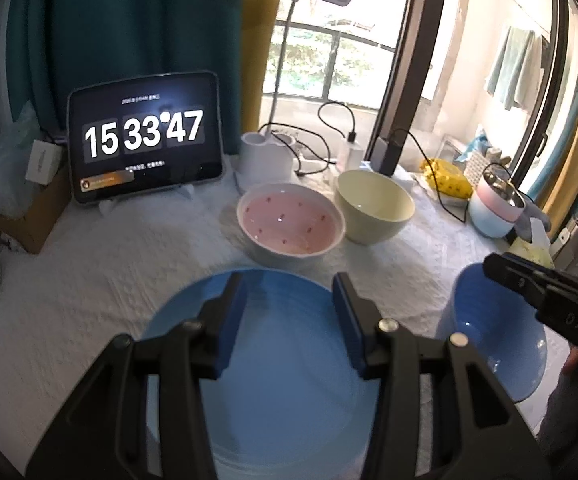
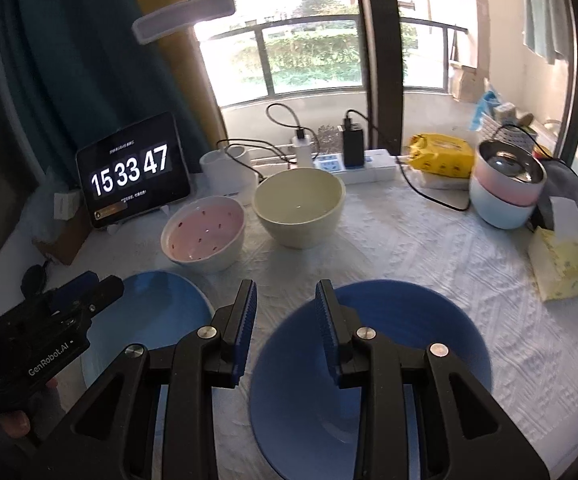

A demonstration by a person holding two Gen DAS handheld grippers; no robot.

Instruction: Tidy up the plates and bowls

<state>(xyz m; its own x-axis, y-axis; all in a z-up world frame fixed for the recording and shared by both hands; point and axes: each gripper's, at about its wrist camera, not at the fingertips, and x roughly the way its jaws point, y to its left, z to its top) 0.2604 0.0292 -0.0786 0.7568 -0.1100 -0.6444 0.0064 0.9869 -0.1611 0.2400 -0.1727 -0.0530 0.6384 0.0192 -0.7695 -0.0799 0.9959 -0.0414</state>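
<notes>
A: How are the tongs set?

B: The left tongs (image 1: 289, 284) are held apart above the light blue plate (image 1: 265, 380), nothing clamped. The right tongs (image 2: 286, 292) are also parted, poised over the near-left rim of the blue bowl (image 2: 409, 340).

A: And the other bowls?

B: The pink bowl (image 2: 203, 234) and cream bowl (image 2: 299, 208) are seen side by side farther back on the bench (image 2: 429, 256), just in front of the tablet clock (image 2: 133, 170).

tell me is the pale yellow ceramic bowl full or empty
Empty. The pale yellow ceramic bowl stands upright on the white tablecloth, and its inside shows bare glaze down to the bottom.
</notes>
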